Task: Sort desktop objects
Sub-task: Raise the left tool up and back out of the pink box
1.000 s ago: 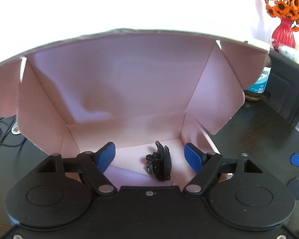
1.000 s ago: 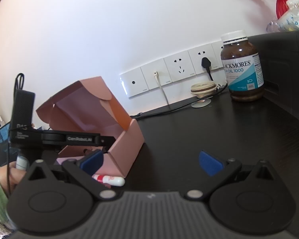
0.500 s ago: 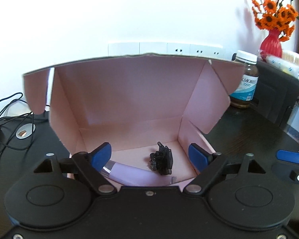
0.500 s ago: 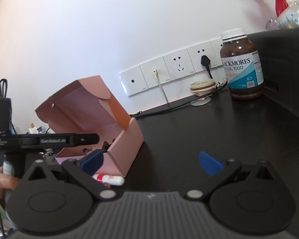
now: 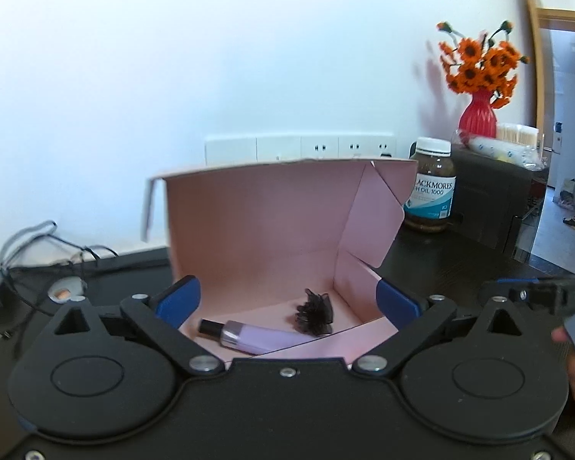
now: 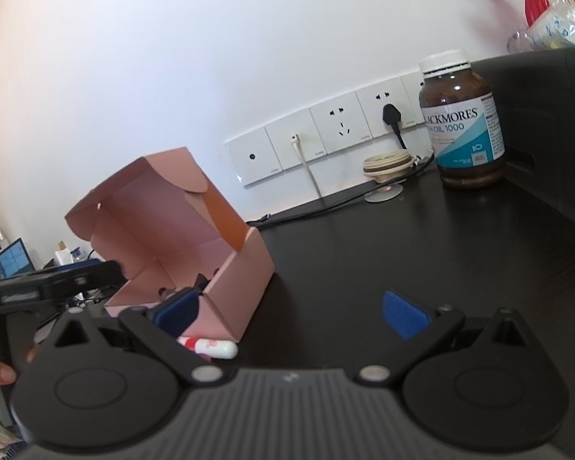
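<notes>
An open pink cardboard box (image 5: 257, 226) stands on the dark desk with its lid flap up. Inside lie a black hair claw (image 5: 315, 312) and a lilac tube with a black cap (image 5: 249, 336). My left gripper (image 5: 287, 299) sits just in front of the box mouth, its jaws opening wide with nothing pressed between the blue pads. In the right wrist view the same box (image 6: 180, 230) is at the left, and a small white and red tube (image 6: 210, 347) lies on the desk by its front corner. My right gripper (image 6: 291, 312) is open and empty over bare desk.
A brown supplement bottle (image 6: 463, 122) stands at the back right beside a black cabinet (image 6: 548, 122). Wall sockets (image 6: 326, 134), a plugged cable and a small round reel (image 6: 386, 163) line the wall. A red vase of orange flowers (image 5: 477, 88) tops the cabinet. Cables (image 5: 50, 257) lie at the left.
The left gripper has pulled back out of the box and sunk, its jaws spreading wider. The lilac tube now shows on the box floor. The right gripper has stayed put.
</notes>
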Demonstrator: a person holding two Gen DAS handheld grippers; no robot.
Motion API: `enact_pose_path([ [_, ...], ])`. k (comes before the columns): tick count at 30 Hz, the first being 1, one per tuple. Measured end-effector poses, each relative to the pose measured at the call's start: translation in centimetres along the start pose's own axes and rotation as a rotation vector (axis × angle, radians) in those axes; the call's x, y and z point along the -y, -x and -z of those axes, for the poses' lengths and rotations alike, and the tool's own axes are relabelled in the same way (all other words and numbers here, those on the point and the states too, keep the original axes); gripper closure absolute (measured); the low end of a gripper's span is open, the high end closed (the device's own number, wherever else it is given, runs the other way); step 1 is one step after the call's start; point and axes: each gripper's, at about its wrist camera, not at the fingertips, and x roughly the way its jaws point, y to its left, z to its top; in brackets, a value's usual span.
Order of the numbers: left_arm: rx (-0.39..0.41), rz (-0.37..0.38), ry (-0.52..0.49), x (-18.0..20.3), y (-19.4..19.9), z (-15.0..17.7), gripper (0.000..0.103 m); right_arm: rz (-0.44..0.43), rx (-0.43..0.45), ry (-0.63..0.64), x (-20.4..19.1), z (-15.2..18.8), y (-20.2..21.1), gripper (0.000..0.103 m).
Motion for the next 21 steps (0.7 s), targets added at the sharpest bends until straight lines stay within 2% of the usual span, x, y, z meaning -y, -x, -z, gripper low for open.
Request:
enact_pose_path([
  [6, 0.056, -0.049, -0.012, -3.1, 2.4, 2.9, 0.000, -0.003, -0.003, 0.004, 0.0, 0.0, -0.1, 0.001],
  [14, 0.040, -0.085, 0.022, -5.5, 5.4, 4.4, 0.000, 0.004, -0.011, 0.012, -0.1, -0.1, -0.3, 0.001],
  [21, 0.053, -0.094, 0.030, -6.2, 5.3, 5.3, 0.000, 0.014, -0.018, 0.021, -0.3, -0.1, -0.4, 0.001],
])
